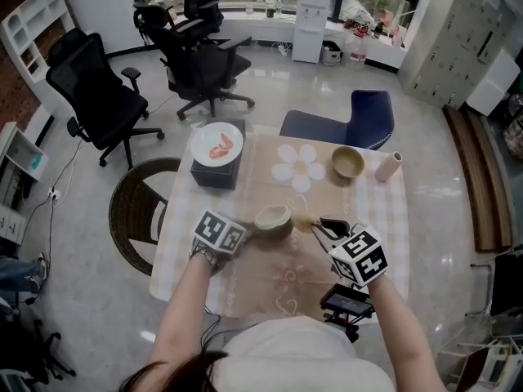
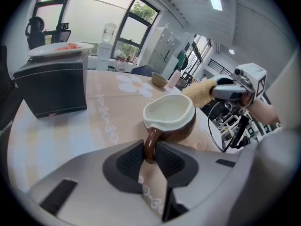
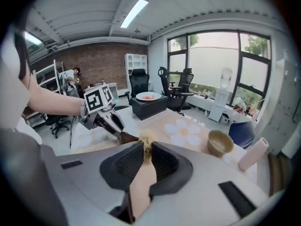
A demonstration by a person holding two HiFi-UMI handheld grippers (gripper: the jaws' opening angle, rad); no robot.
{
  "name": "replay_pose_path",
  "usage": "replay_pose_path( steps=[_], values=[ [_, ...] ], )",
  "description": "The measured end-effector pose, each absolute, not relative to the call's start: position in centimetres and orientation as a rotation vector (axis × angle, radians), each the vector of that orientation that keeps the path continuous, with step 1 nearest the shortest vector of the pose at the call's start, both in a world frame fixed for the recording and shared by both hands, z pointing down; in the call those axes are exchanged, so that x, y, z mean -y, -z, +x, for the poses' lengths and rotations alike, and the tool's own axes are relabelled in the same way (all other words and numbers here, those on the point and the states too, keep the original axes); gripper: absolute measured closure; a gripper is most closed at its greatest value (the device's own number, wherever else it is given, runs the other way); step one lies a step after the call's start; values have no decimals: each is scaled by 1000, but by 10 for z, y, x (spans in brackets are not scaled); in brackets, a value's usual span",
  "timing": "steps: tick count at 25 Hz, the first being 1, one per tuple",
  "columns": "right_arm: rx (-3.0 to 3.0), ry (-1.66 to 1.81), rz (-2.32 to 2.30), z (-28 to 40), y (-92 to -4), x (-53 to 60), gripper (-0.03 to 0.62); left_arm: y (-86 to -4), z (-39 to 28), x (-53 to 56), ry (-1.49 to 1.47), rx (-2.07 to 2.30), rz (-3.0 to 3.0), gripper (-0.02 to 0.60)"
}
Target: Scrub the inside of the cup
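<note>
A brown cup [image 1: 272, 218] with a cream inside stands upright on the beige cloth. My left gripper [image 1: 248, 231] is shut on its handle [image 2: 150, 147], and in the left gripper view the cup's mouth [image 2: 169, 113] faces up just beyond the jaws. My right gripper [image 1: 323, 228] is shut on a tan fibrous scrubber [image 1: 305, 221], which sits just to the right of the cup's rim and outside it. In the right gripper view the scrubber [image 3: 145, 140] pokes out between the pads, and the cup's brown side [image 3: 127, 137] shows just behind it.
A black box [image 1: 216, 170] bearing a white plate [image 1: 216, 144] stands at the table's far left. An olive bowl [image 1: 347, 162] and a pink tumbler on its side [image 1: 388, 166] sit at the far right, by a flower mat [image 1: 298, 167]. Chairs ring the table.
</note>
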State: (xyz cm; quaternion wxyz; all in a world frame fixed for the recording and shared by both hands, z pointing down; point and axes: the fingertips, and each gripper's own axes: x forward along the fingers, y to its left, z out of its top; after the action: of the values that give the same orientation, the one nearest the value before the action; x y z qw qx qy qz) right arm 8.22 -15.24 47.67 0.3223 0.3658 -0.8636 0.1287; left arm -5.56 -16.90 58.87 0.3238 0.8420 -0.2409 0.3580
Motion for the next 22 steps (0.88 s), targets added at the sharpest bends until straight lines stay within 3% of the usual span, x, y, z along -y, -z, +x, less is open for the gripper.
replay_pose_path(
  steps=[22],
  values=[
    [2181,-616,743,84,-547,137,539,-583,-45,159,-956,589,2252,511]
  ],
)
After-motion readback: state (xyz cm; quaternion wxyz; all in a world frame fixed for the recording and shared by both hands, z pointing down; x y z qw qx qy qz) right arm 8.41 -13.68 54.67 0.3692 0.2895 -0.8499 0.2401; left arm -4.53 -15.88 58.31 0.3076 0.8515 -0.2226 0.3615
